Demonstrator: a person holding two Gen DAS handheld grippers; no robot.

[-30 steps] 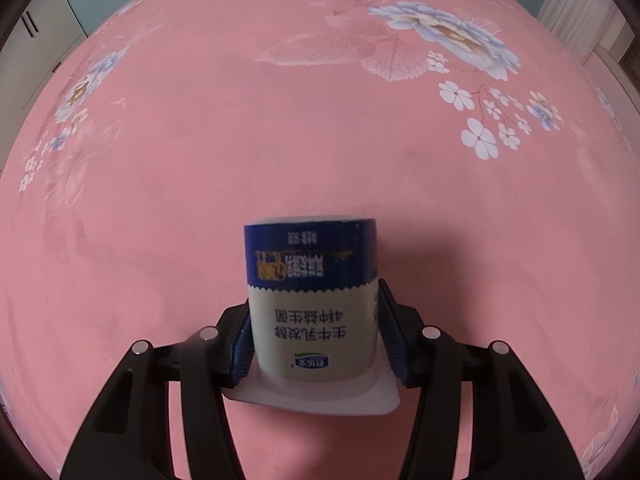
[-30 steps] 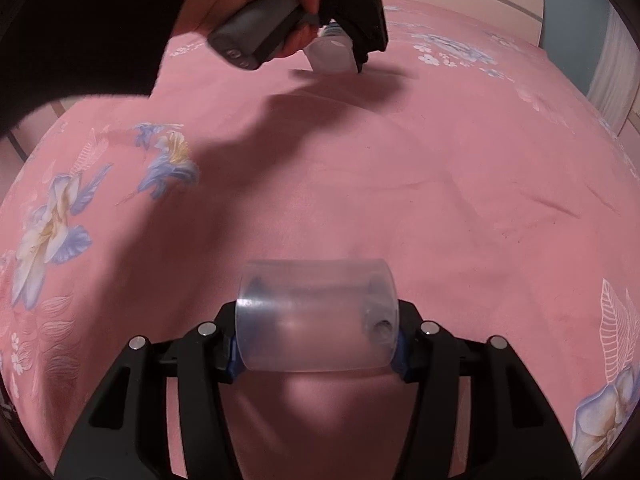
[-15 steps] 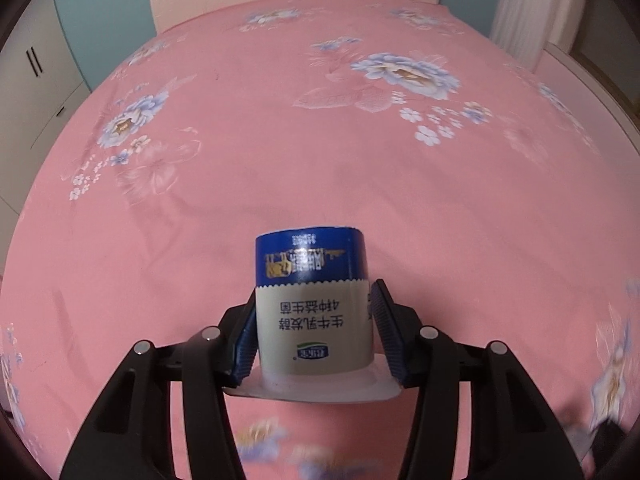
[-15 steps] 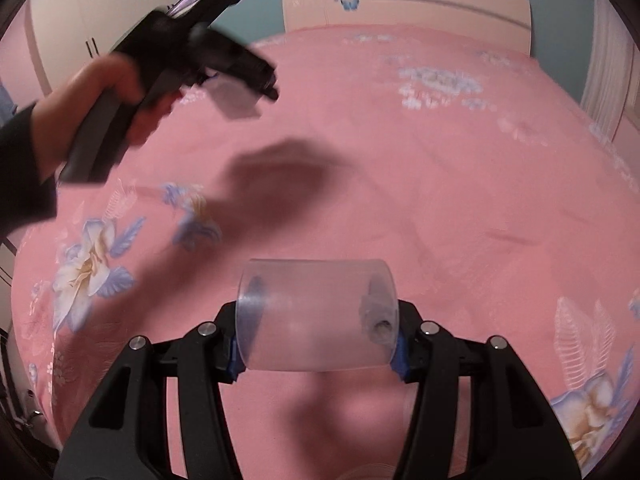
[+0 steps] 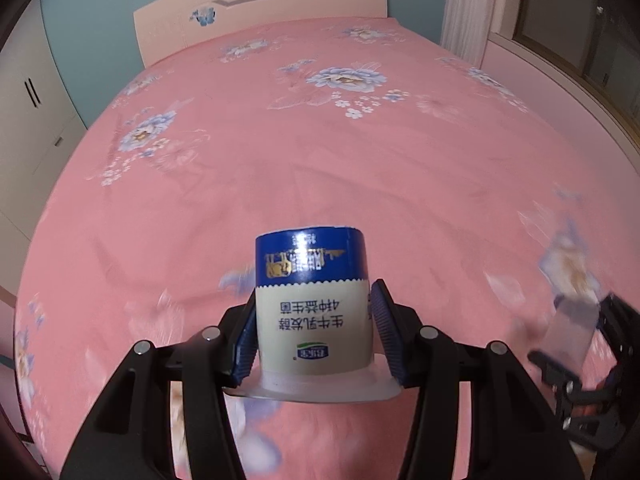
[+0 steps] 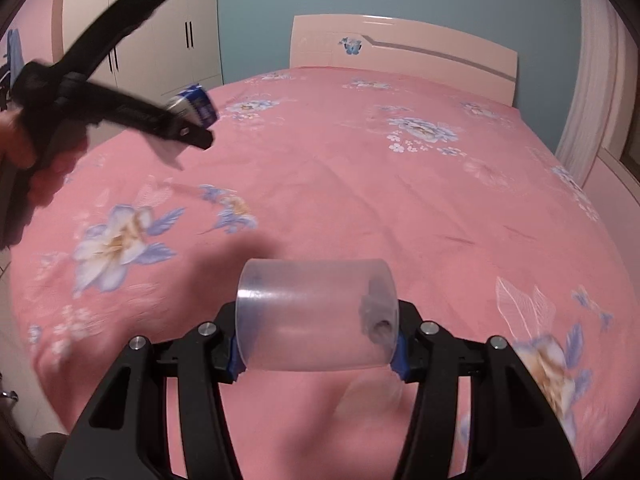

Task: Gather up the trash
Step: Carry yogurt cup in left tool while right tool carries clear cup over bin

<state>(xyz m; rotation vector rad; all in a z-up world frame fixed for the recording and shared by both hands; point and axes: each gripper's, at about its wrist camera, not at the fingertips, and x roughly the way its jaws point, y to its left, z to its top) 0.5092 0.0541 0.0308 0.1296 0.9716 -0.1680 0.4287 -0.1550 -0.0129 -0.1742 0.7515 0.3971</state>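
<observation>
My left gripper is shut on a blue and white yogurt cup, held upside down by its sides above the pink bed. My right gripper is shut on a clear plastic cup, lying sideways between the fingers. The right gripper with its clear cup also shows in the left wrist view at the lower right. The left gripper with the yogurt cup shows in the right wrist view at the upper left, held by a hand.
A pink floral bedspread fills both views. A pale headboard stands at the far end. White wardrobes stand on the left and a curtain hangs on the right.
Both grippers have lifted and pulled back from the bed with their cups, so the headboard and walls have come into view. The left gripper has swung to the left in the right wrist view.
</observation>
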